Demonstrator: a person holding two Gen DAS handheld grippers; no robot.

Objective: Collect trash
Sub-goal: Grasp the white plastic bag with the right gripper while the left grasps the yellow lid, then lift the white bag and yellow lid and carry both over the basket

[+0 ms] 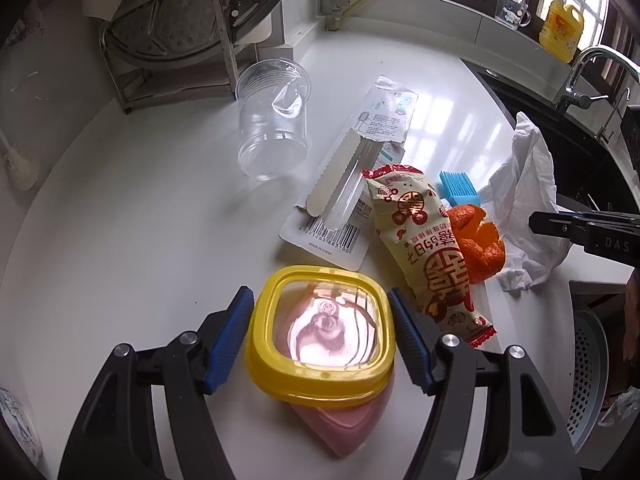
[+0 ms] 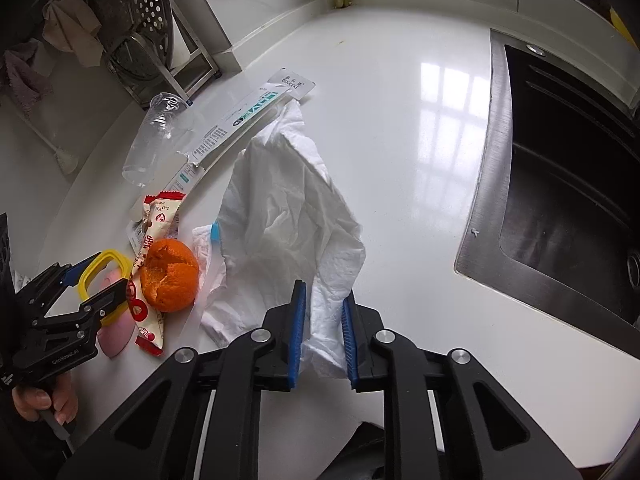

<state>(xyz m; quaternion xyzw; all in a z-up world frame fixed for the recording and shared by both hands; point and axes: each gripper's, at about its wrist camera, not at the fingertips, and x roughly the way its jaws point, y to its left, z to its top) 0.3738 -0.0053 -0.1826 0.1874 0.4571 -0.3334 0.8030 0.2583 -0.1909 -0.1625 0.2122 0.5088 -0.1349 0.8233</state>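
**A:** Fig. 1, nearest plane: what does each tool hold?

**B:** The right tool (image 2: 323, 334) is clenched on a fold of the white tissue (image 2: 296, 216), which rises crumpled toward 12 o'clock; a grip on a low edge, in my judgement, lets the whole sheet be lifted as one piece. The left tool (image 1: 322, 338) straddles the yellow-rimmed lid (image 1: 322, 330) of a pink container (image 1: 340, 424), one blue pad at 9 o'clock and one at 3 o'clock. The pads lie just beside the rim; whether they press on it I cannot tell.

**A:** And the remaining trash?

**B:** From the left wrist view, at 1 o'clock of the lid: the snack wrapper (image 1: 424, 248), with orange peel (image 1: 478, 244) touching its far side and a blue brush head (image 1: 460, 188) just beyond. At 12 o'clock lies the torn blister card (image 1: 352, 176); at 11 o'clock the clear plastic cup (image 1: 274, 120) lies on its side. The items are clustered, probably for gathering one after another.

**A:** The setting?

**B:** A glossy white counter (image 2: 400, 120). A steel sink (image 2: 560, 184) lies at 3 o'clock in the right wrist view; a dish rack (image 1: 172, 40) with perforated pans stands at 10 o'clock, a yellow bottle (image 1: 560, 28) on the sill by the windows at 1 o'clock.
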